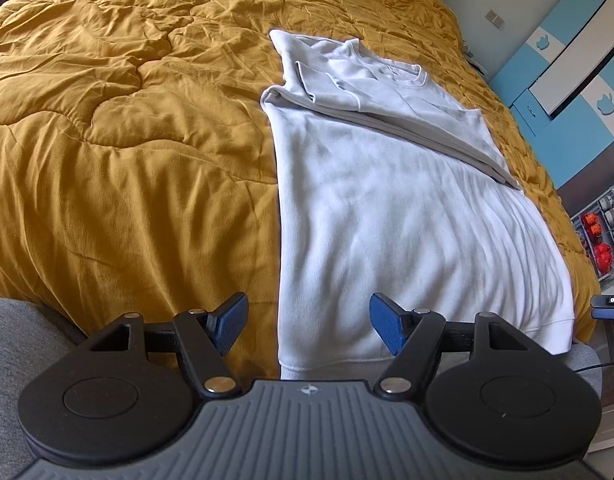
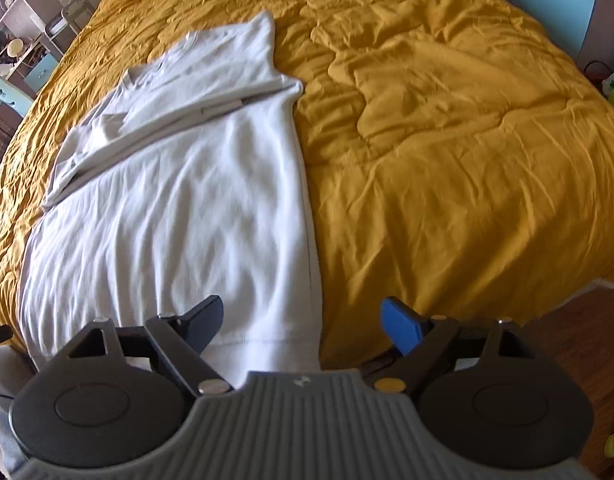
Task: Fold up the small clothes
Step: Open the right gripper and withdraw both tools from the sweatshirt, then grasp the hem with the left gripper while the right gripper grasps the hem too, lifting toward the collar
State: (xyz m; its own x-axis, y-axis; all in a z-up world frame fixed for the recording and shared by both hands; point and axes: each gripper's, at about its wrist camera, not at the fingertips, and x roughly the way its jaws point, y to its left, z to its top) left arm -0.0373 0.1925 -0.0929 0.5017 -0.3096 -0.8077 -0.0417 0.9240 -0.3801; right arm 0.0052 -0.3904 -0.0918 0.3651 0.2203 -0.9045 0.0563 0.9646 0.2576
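Both wrist views overlook the shirt (image 1: 407, 220) from its hem.

Below our left fingers (image 1: 231, 320) the gripper body hides the white sweatshirt (image 1: 387, 220) hem; near our right fingers (image 2: 403, 324) the hem (image 2: 263, 340) likewise disappears, and shelf items (image 1: 599, 232) stay indistinct

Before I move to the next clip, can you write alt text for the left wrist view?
A white long-sleeved ribbed sweatshirt lies flat on a mustard-yellow quilted bedspread, its sleeves folded across the chest and its hem nearest the camera. The left gripper, with blue-padded fingers, hovers open over the hem's left corner, holding nothing.
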